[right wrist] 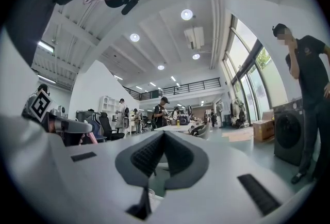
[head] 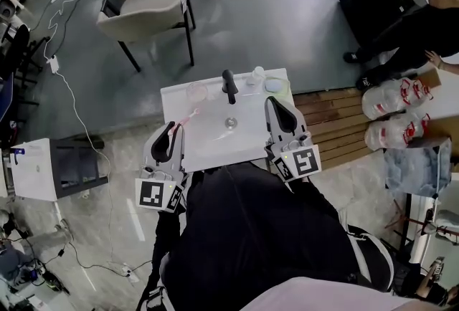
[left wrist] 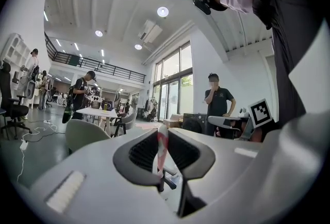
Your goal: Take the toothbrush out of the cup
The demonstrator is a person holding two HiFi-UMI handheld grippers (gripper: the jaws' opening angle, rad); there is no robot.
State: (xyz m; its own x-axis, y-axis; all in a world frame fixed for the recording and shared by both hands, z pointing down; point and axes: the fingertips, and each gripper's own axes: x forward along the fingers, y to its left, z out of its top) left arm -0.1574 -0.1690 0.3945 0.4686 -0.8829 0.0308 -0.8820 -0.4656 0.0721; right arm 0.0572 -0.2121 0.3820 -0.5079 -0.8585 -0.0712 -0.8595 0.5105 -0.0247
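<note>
Head view: the left gripper (head: 174, 129) holds a pink toothbrush (head: 188, 117) over the left part of the white table (head: 215, 148), outside the clear cup (head: 196, 92) that stands beside the black faucet (head: 229, 85). Left gripper view: the jaws are clamped on the toothbrush. Right gripper view: the right gripper (right wrist: 163, 135) has its jaws closed together, with nothing between them

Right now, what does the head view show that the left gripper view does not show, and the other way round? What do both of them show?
Only the head view: the white basin top, its black tap and a clear cup near the back edge. Only the left gripper view: the ceiling lights and the ribbed pads pressed on both sides of the brush. Both: the left gripper shut on the pink toothbrush.
</note>
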